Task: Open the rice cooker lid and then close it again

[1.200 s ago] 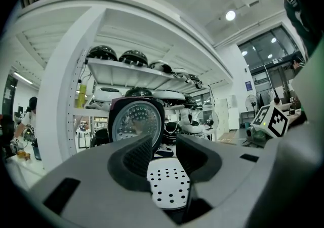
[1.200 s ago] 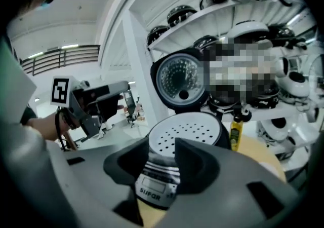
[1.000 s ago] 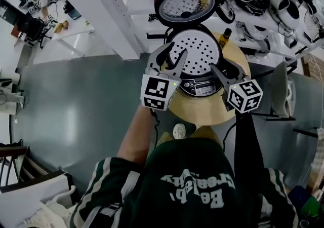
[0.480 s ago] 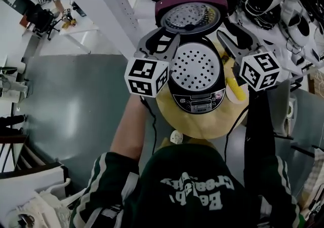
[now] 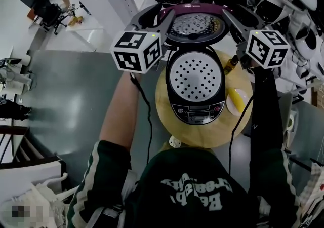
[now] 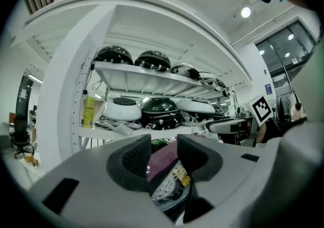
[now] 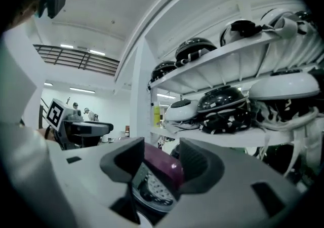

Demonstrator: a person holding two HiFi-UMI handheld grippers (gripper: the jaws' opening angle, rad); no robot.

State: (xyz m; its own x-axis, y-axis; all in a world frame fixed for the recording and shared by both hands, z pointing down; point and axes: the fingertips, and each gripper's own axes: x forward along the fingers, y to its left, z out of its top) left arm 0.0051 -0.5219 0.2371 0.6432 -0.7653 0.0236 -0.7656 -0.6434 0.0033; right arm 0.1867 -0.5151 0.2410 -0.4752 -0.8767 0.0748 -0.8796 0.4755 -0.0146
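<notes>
In the head view, the cooker (image 5: pixel 196 82) is sitting on the round table (image 5: pixel 167 120). Its lid (image 5: pixel 195 22) is standing fully open behind the perforated inner tray. The left gripper (image 5: pixel 154 16) and the right gripper (image 5: pixel 238 15) are hanging at the lid's two sides, level with its raised purple rim. Judging from this, the opening half is done and the closing half is being set up.

In the left gripper view, the jaws are standing well apart, with the lid's rim (image 6: pixel 163 163) showing in the gap. No pad is plainly pressing on it, so this gripper is holding nothing.

In the right gripper view, the jaws have just been opening and are standing moderately wide. The rim (image 7: pixel 164 170) is lying between them, close by the right-hand pad. Whether it is touching that pad I cannot tell, but there is no clamp on it.

The next move is calling for contact on the rim's far edge. The lid then needs swinging toward the person and down over the tray, with a press at the front until the latch catches. The cooker must not be shoved across the table.
</notes>
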